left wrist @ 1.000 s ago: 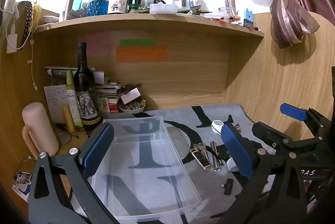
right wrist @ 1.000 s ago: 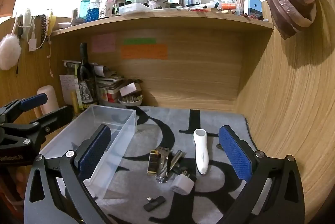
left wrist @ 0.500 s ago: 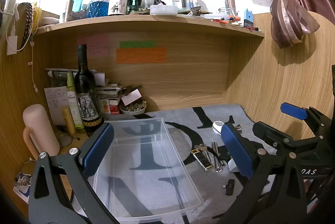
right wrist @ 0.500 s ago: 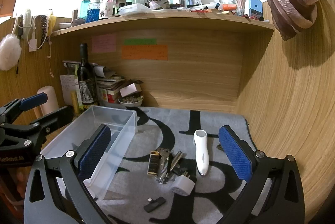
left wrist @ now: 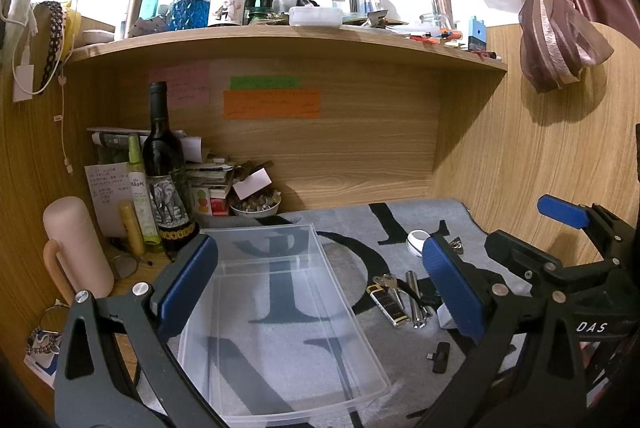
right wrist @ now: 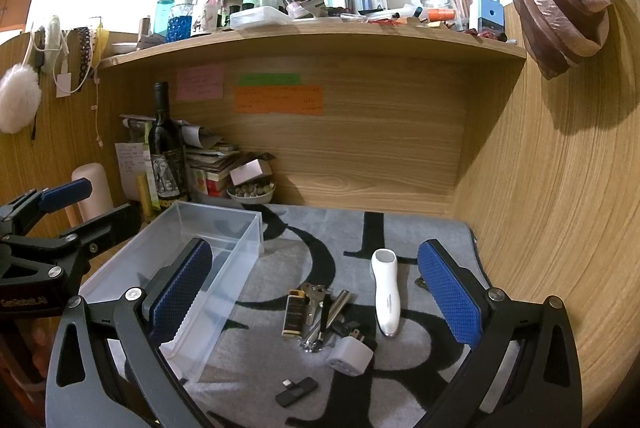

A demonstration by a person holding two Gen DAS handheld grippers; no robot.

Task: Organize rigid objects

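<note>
Right wrist: white shaver [right wrist: 385, 300] flat on mat, long axis near-far.

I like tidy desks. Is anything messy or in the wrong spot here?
Yes. The bin is empty, while the lighter, keys, charger, white device and black adapter lie scattered on the mat beside it.

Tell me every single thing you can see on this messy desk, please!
clear plastic bin: one, see-through, empty, left on the mat
white handheld device: one, white, right on the mat
lighter: one, black and gold, mid-mat
keys: small bunch, silver, beside the lighter
white plug adapter: one, near side
black dongle: one, nearest
wine bottle: one, dark, back left
pink flask: one, far left
shelf: wooden, crowded with bottles
left gripper: open, over the bin
right gripper: open, over the small items
</note>
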